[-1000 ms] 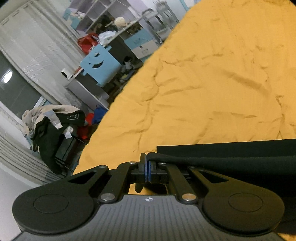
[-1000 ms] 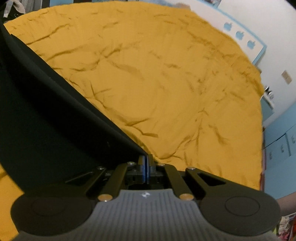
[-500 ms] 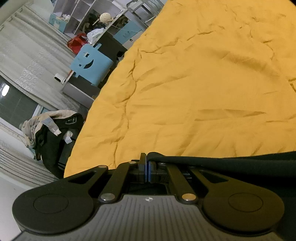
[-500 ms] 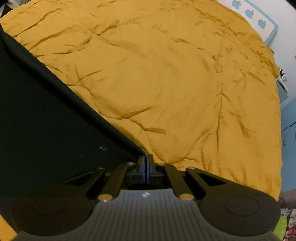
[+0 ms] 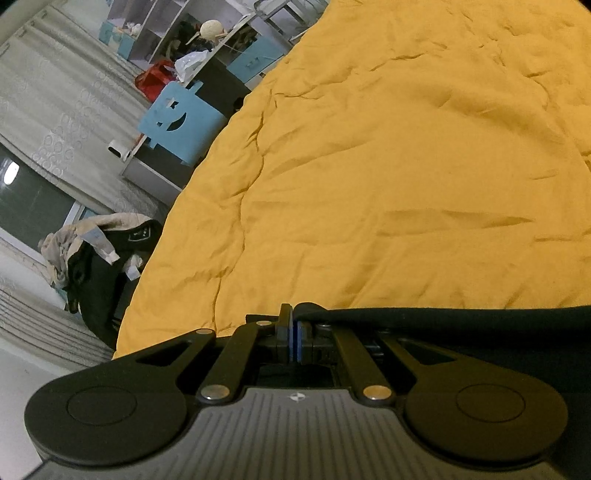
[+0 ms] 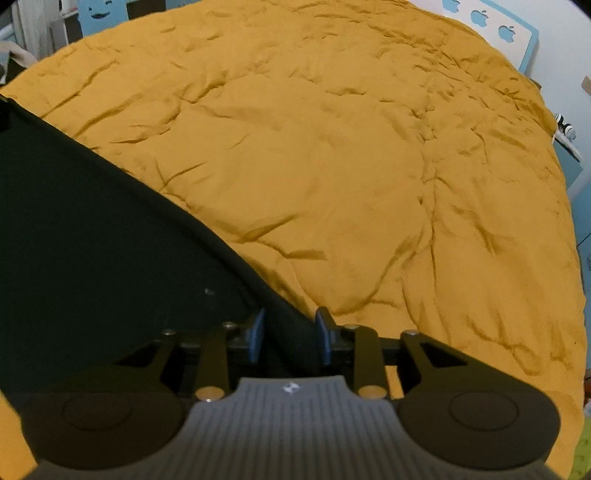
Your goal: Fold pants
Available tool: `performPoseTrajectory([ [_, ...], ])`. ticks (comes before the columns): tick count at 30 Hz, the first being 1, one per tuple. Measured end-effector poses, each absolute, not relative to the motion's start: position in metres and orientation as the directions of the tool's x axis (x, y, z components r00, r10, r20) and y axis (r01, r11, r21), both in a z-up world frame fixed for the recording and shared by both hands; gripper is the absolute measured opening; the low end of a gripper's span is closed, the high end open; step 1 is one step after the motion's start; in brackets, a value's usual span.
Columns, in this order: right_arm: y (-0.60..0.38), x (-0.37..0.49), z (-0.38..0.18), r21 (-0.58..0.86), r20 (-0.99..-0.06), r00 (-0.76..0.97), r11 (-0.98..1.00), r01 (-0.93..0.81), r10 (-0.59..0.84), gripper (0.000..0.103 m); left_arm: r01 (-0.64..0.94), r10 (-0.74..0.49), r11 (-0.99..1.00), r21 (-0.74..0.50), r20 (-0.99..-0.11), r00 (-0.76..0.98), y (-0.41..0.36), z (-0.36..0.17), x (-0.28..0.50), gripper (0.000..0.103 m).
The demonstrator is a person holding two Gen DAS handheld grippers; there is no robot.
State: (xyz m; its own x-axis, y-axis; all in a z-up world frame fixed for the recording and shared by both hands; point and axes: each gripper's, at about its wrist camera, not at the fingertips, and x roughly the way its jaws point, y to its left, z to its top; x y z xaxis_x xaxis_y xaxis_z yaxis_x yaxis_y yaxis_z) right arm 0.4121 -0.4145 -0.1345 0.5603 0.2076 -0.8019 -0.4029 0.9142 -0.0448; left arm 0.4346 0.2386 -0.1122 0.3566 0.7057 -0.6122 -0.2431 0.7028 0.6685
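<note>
The black fabric pants (image 5: 461,325) lie on the wrinkled mustard-yellow quilted bedspread (image 5: 388,166). In the left wrist view their visible edge runs as a straight band from the fingertips out toward 3 o'clock; in the right wrist view the same dark cloth (image 6: 92,240) fills the lower left, its edge slanting from 10 o'clock down to the fingers at 6 o'clock. Which end is waist and which is hem cannot be told. The left gripper (image 5: 294,332) has its blue-padded jaws pressed together, pinching the corner of the pants edge. The right gripper (image 6: 289,334) stands with its jaws parted, the pants edge lying loose in the gap between the pads (image 6: 255,334). Off the bed at 10 o'clock in the left view, a white open shelving unit (image 5: 162,33) holds small items too blurred to name.
</note>
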Motion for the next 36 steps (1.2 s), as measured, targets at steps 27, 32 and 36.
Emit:
performPoseTrajectory([
  [27,-0.498,0.385,-0.137,0.498,-0.600,0.639,0.850,-0.173,0.481,0.000,-0.253,0.709,0.697,0.670,-0.596,0.377,0.231,-0.090,0.421,0.001],
  [32,-0.503,0.395,-0.131,0.491,-0.685,0.581,0.868,-0.077,0.440,0.000,-0.196,0.715,0.681,0.706,-0.583,0.386,0.224,-0.095,0.428,0.001],
  [36,-0.494,0.411,-0.150,0.468,-0.730,0.559,0.883,-0.008,0.392,0.000,-0.159,0.725,0.662,0.733,-0.572,0.383,0.220,-0.113,0.433,0.001],
])
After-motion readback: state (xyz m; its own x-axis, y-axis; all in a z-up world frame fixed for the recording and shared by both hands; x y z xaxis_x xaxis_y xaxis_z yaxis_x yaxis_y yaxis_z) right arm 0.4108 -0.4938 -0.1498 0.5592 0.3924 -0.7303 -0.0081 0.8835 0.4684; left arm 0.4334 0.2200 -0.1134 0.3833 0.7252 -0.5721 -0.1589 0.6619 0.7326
